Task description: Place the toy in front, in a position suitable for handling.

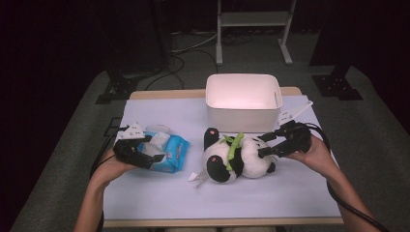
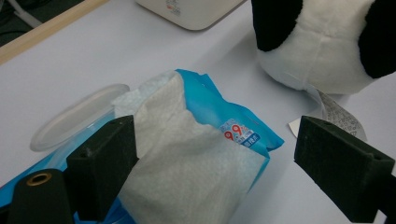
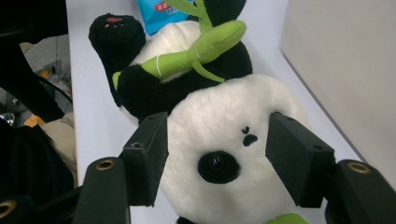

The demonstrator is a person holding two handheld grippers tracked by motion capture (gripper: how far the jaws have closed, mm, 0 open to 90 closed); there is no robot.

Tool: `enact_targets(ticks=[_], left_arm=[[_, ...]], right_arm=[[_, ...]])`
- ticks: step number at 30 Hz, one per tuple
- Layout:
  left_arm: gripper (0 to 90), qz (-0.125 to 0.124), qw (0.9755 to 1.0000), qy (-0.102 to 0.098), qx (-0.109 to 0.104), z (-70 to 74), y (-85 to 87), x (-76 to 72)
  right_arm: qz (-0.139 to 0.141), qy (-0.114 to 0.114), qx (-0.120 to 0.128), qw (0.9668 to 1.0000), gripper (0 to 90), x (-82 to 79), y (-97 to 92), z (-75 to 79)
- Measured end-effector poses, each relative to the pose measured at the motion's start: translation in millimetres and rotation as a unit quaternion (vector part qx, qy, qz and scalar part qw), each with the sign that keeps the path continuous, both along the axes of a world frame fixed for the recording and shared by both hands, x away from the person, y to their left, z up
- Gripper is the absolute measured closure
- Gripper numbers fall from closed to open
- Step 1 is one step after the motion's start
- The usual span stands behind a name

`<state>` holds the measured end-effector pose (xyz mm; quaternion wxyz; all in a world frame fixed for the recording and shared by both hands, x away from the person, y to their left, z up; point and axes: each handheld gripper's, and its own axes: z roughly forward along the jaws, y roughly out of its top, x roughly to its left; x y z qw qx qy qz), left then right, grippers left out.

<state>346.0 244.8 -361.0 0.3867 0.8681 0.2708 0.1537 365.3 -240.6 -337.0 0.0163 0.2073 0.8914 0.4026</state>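
While the right gripper (image 3: 212,158) stood unclenched astride the panda's (image 1: 237,157) head, just before the white bin (image 1: 243,99), plush risked slipping: soft, rounded, easily squeezed out.

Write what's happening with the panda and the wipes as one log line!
left gripper: open over wipes pack | right gripper: jaws open around panda head | bin: behind panda

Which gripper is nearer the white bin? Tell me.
Right. The right gripper is at the panda plush's head, just in front of the white bin. The left gripper is over the blue wipes pack, farther off to the bin's left.
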Motion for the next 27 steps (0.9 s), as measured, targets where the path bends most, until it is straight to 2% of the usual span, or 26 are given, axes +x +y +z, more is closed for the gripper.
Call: enact_targets(ticks=[5, 9, 18, 22, 23, 27], left_arm=[[12.4, 0.003, 1.0000, 0.003, -0.002, 3.6, 0.6, 1.1], [13.2, 0.000, 1.0000, 0.002, 0.007, 7.3, -0.1, 0.4], [13.4, 0.007, 0.9999, 0.011, 0.008, 7.0, -0.3, 8.2], [16.9, 0.008, 0.9997, 0.015, 0.015, 6.0, 1.3, 12.9], [21.1, 0.008, 0.9997, 0.015, 0.015, 6.0, 1.3, 12.9], [22.3, 0.014, 0.9995, 0.024, 0.018, 1.5, 2.5, 17.4]], right_arm=[[-0.003, -0.001, 0.003, 1.0000, 36.3, -0.6, -5.4, -0.7], [-0.008, -0.003, 0.001, 1.0000, 35.9, -1.5, -10.4, -2.2], [-0.009, -0.003, -0.003, 0.9999, 34.7, -2.8, -16.0, -4.1], [-0.008, -0.004, -0.001, 1.0000, 34.2, -2.9, -18.4, -4.7], [-0.008, -0.004, -0.001, 1.0000, 34.2, -2.9, -18.4, -4.7], [-0.007, -0.004, -0.002, 1.0000, 33.5, -3.1, -18.8, -4.4]])
